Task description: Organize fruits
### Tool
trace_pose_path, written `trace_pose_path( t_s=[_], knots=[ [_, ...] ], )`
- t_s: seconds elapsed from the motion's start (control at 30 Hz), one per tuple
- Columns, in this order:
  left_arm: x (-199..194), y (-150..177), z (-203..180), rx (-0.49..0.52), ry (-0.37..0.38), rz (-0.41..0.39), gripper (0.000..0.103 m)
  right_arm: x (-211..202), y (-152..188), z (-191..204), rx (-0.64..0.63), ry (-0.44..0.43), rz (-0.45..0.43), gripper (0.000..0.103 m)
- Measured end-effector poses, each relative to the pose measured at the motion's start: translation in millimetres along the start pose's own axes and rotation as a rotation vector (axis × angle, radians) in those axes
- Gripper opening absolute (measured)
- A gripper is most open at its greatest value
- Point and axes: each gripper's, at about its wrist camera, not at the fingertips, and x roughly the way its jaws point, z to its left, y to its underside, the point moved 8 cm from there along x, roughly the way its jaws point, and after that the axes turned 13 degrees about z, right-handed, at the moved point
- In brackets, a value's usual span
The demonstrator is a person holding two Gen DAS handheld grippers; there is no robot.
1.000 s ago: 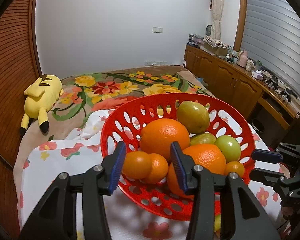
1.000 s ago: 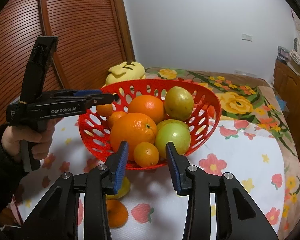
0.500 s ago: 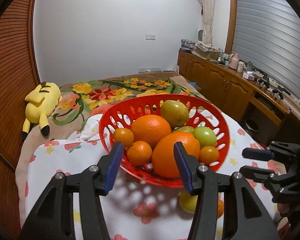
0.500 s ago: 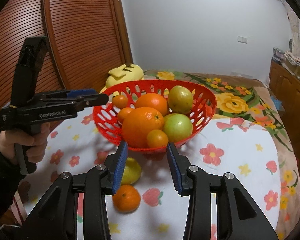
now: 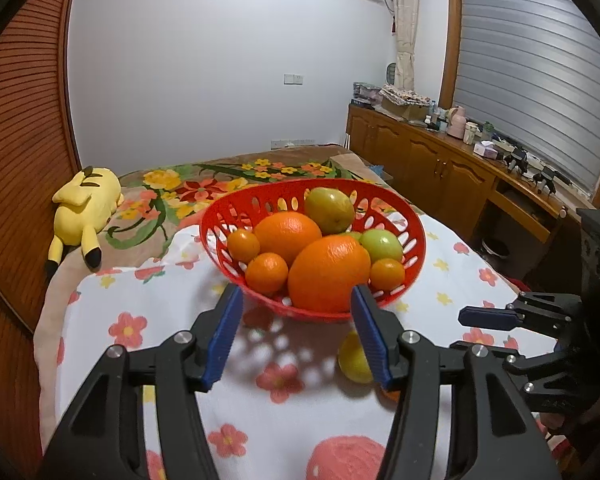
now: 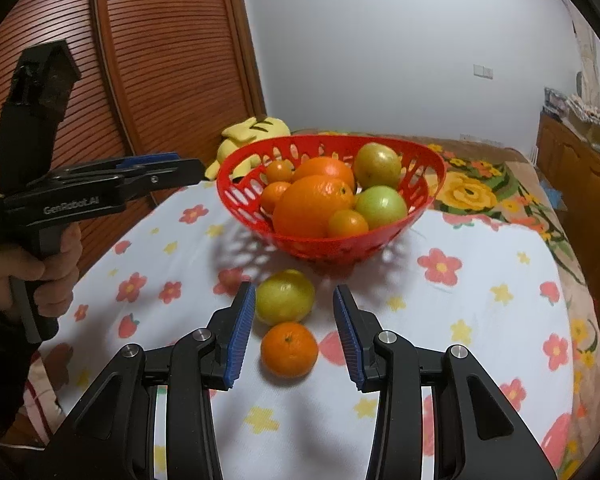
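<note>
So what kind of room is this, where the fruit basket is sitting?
Most likely a bedroom at home: the red fruit basket sits on a floral cloth over a flowered blanket, with a yellow plush toy beside it and wooden cabinets along the wall.

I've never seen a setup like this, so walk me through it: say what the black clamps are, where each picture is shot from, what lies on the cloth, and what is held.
No robot here: a person holds a hand-squeezed clamp in each hand, each carrying a camera looking along its fingers. One view looks past the left gripper, the other past the right gripper. On the flowered tablecloth stands a red basket of oranges and green fruits. In front of it lie a yellow-green fruit and a small orange. Both grippers are open, holding nothing; the left one's jaws have just been opening.
</note>
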Motion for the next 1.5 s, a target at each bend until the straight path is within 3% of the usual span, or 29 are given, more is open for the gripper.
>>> trace_pose_path(
  t_s=[0.43, 1.07, 1.5],
  knots=[
    [26.6, 40.5, 0.4, -0.028, 0.021, 0.08, 0.061, 34.1, 23.0, 2.4, 0.033, -0.013, 0.083, 0.047],
    [56.3, 67.5, -1.1, -0.046, 0.044, 0.158, 0.064, 70.9, 35.9, -0.1, 0.051, -0.031, 0.172, 0.05],
    [71.1, 60.4, -36.3, -0.001, 0.078, 0.189, 0.064, 40.8, 52.8, -17.8, 0.084, -0.04, 0.124, 0.046]
  ],
)
